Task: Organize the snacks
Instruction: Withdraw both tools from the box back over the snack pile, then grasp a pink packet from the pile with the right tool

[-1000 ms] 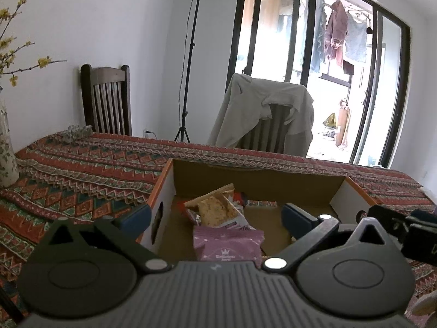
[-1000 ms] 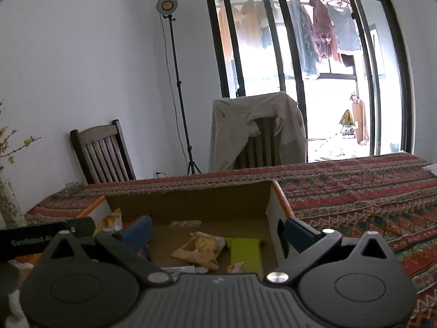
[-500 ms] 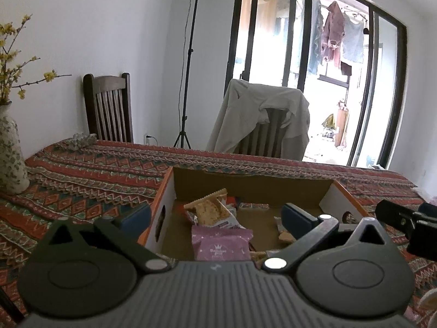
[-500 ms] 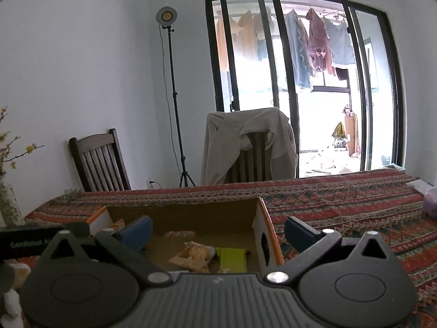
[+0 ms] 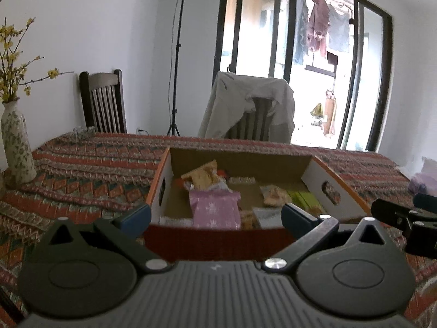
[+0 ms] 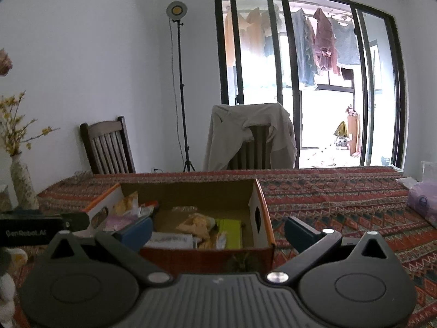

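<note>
The left tongs (image 5: 214,216) stand spread and empty before an open cardboard box (image 5: 331,181) on the patterned surface (image 5: 82,169), where a pink packet (image 5: 215,210) lies among other snacks, the right tongs (image 5: 404,216) just beside.

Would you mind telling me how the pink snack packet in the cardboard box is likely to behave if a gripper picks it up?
The pink snack packet looks like a thin, creased film pouch, so it would probably flex and crinkle rather than stay stiff. It seems puffy and small, hence likely light. It leans on other packets in the cardboard box, so lifting it may shift them.
</note>
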Demonstrator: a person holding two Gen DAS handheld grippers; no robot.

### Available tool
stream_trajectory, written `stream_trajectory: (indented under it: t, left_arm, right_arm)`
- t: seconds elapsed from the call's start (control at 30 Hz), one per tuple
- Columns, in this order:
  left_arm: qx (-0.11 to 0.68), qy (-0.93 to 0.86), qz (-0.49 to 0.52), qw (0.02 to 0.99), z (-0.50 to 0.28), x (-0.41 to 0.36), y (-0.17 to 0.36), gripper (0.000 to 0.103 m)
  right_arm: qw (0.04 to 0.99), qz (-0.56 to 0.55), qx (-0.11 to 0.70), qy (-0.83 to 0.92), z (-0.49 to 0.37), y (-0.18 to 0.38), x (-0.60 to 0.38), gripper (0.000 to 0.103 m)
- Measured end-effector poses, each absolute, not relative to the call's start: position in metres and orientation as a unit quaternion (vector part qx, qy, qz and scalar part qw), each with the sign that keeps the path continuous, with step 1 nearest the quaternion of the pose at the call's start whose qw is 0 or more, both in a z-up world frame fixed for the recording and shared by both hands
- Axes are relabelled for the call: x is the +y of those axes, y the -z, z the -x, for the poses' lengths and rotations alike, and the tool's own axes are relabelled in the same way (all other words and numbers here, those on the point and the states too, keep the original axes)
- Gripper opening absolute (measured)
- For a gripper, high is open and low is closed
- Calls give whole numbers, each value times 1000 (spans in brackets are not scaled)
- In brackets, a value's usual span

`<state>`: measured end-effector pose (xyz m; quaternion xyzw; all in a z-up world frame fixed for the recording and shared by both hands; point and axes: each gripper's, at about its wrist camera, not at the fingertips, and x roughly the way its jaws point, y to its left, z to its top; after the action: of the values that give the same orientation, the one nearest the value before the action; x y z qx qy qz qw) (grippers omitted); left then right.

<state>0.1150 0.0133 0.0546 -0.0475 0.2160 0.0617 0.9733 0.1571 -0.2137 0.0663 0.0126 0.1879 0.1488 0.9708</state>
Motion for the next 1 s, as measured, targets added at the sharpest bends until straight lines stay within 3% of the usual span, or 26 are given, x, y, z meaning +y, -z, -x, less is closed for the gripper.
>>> stream_trajectory:
  t: [0.63,1.0]
  left_arm:
    - [257,-48,39,964,-56,40,8,103]
    - [234,-64,62,968,-56,51,16,103]
  right_arm:
    - [950,30,272,-148,-106,-6,-222,103]
    - [951,53,292,-89,-150,-3,-245,103]
